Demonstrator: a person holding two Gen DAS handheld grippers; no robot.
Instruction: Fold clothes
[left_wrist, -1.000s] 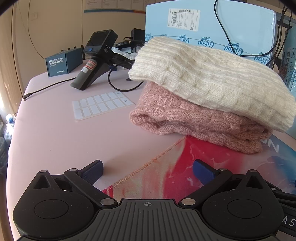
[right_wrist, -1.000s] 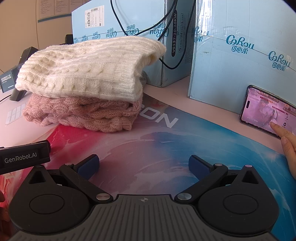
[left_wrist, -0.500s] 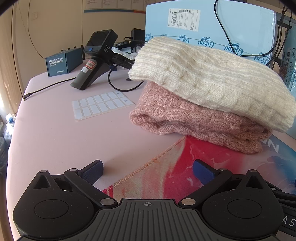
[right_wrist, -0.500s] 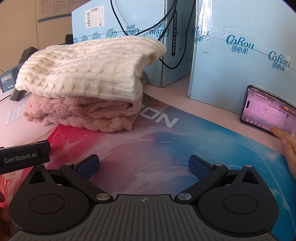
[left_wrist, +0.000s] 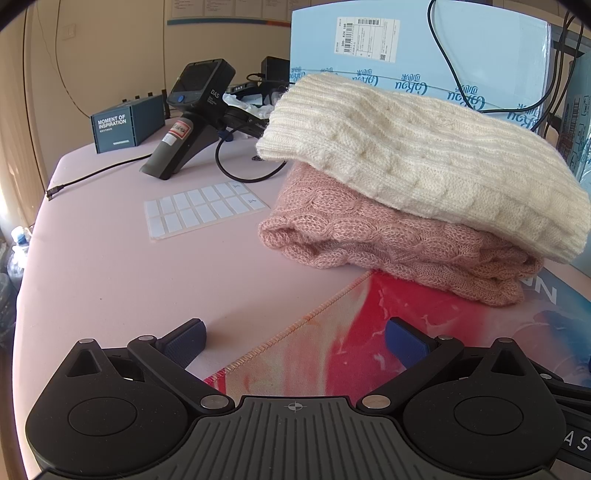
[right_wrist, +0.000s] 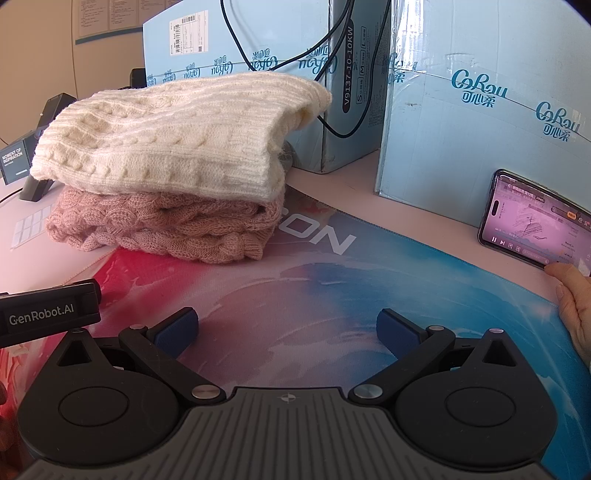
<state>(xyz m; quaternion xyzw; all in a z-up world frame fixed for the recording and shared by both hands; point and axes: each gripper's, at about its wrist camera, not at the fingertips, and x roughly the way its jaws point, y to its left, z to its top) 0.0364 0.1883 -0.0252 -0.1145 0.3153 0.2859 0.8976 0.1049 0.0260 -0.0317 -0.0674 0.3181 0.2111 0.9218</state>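
Note:
A folded cream knit sweater (left_wrist: 413, 155) lies on top of a folded pink knit sweater (left_wrist: 369, 236), stacked at the far edge of a red and blue mat (left_wrist: 369, 332). The stack also shows in the right wrist view, cream sweater (right_wrist: 177, 140) over pink sweater (right_wrist: 166, 229). My left gripper (left_wrist: 295, 341) is open and empty, resting low at the mat's left edge, short of the stack. My right gripper (right_wrist: 286, 330) is open and empty over the mat (right_wrist: 369, 295), to the right of the stack.
Light blue cartons (right_wrist: 461, 103) with black cables stand behind the stack. A phone (right_wrist: 532, 218) leans on a carton at right, with a person's hand (right_wrist: 572, 299) touching it. A black scanner (left_wrist: 192, 118), a dark box (left_wrist: 125, 123) and a label sheet (left_wrist: 203, 210) lie on the pink table.
Both grippers and the sweaters have stayed still. The hand at the phone has shifted slightly and the phone screen has changed.

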